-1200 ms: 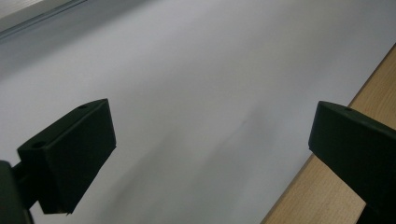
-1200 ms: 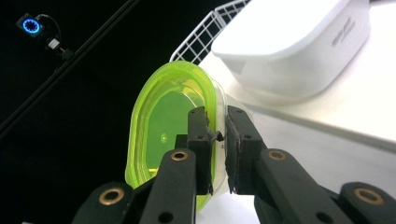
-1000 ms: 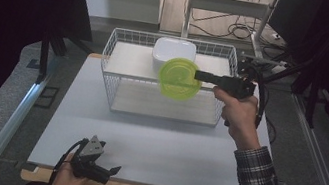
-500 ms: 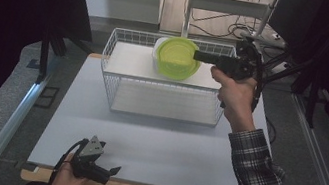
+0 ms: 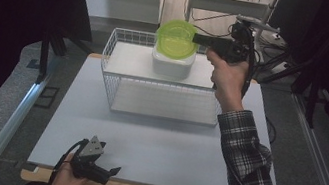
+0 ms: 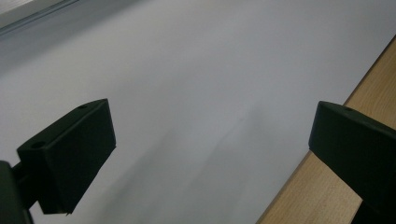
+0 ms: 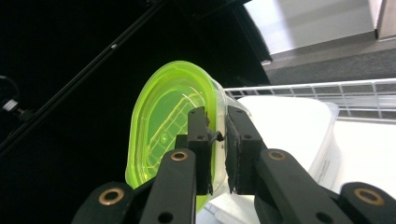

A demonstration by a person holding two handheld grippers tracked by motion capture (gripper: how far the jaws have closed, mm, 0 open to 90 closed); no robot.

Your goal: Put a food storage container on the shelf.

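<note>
High view, right hand-held gripper (image 5: 197,38) clamping green lid (image 5: 176,38), above white container (image 5: 172,63)

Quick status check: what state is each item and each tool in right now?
green lid: off the container, gripped by its rim, held above it.
white container: uncovered, upright in the basket.
wire basket: upright on the table.
right tool: shut on the green lid.
left tool: open, nothing between its jaws, low over the table's near edge.

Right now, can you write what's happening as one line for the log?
right gripper: shut on green lid | above white container in wire basket | left gripper: open, low over table
</note>
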